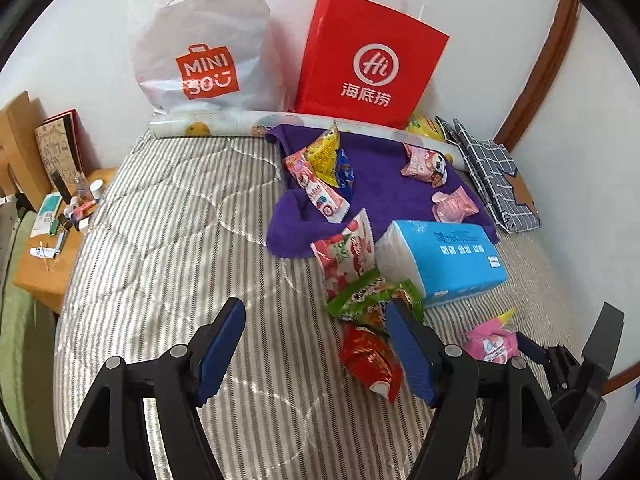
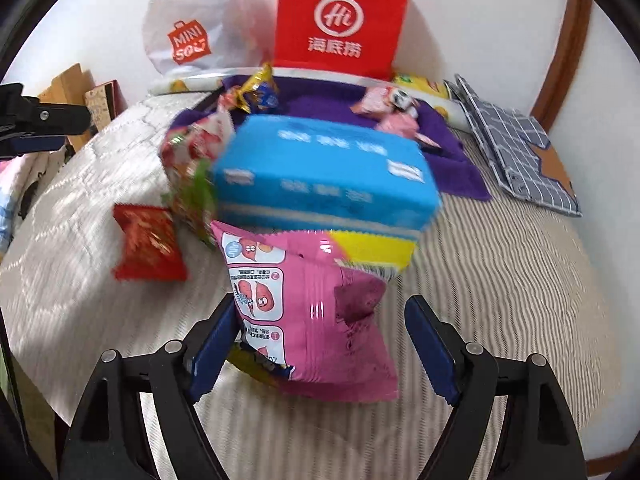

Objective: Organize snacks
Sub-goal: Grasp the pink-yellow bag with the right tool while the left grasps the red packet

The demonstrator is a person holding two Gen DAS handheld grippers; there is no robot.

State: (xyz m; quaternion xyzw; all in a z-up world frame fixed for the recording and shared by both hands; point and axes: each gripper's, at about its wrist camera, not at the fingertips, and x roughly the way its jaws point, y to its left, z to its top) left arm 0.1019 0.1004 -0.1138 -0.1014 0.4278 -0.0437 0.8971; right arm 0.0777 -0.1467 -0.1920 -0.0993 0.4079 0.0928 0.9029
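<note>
Snack packets lie scattered on a striped bed. In the left wrist view my left gripper [image 1: 316, 332] is open and empty above the bedcover, with a red packet [image 1: 372, 360] and a green packet [image 1: 372, 296] just by its right finger. A red-and-white packet [image 1: 346, 256] leans on a blue tissue pack [image 1: 448, 264]. Several more packets lie on a purple towel [image 1: 376, 188]. In the right wrist view my right gripper [image 2: 320, 344] is open, with a pink packet [image 2: 320, 312] lying between its fingers on the bed, in front of the tissue pack [image 2: 324, 176].
A red paper bag [image 1: 372, 60] and a white Miniso plastic bag [image 1: 204, 48] stand against the wall at the back. A checked cloth bag [image 1: 496, 176] lies at the right. A wooden bedside table [image 1: 56, 240] with small items is at the left.
</note>
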